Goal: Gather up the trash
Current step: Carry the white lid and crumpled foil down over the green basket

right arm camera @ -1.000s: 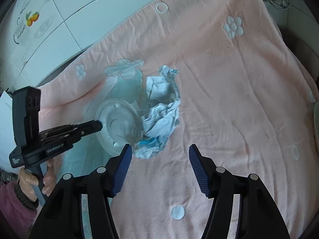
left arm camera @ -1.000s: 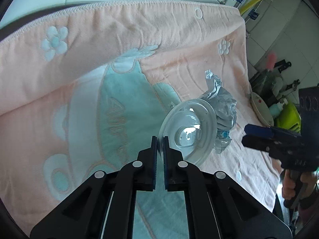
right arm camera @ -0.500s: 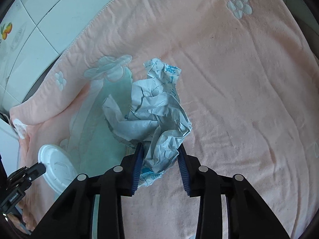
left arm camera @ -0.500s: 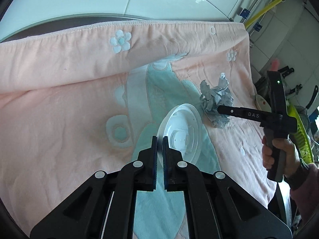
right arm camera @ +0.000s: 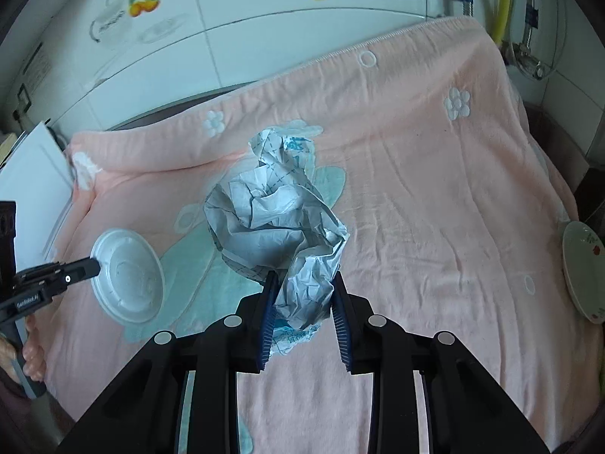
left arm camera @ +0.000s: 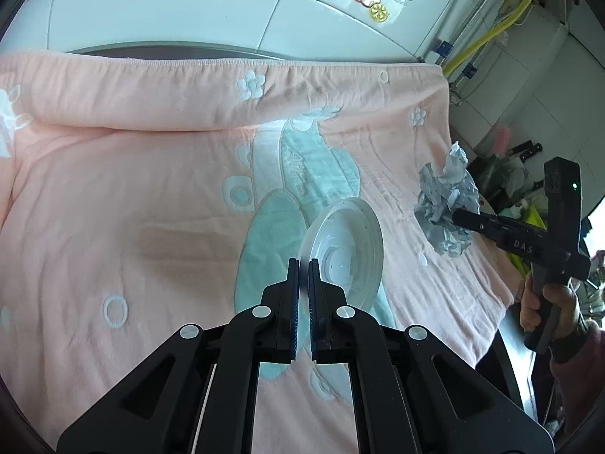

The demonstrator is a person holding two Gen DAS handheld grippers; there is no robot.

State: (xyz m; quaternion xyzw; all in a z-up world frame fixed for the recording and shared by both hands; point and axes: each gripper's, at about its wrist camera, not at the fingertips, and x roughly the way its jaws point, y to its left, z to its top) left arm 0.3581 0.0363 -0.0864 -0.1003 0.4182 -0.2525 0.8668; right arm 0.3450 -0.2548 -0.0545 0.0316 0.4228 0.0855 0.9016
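Observation:
My left gripper (left arm camera: 303, 265) is shut on the rim of a clear plastic lid (left arm camera: 346, 253) and holds it on edge above the pink towel (left arm camera: 151, 189). The lid also shows in the right wrist view (right arm camera: 128, 276), at the tip of the left gripper (right arm camera: 89, 266). My right gripper (right arm camera: 304, 283) is shut on a crumpled sheet of white paper with blue print (right arm camera: 276, 223), lifted off the towel. In the left wrist view the paper (left arm camera: 446, 208) hangs from the right gripper (left arm camera: 459, 216) at the right.
The pink towel (right arm camera: 435, 189) with a teal figure covers the whole work surface, against a white tiled wall (right arm camera: 227, 19). A flowered plate (right arm camera: 582, 268) lies at the right edge. Yellow hose and pipes (right arm camera: 506, 7) stand at the back right. White boards (right arm camera: 30, 174) lean at the left.
My right gripper closed on the crumpled paper and lifted it off the towel. My left gripper, still holding the lid, drew back and away from the paper.

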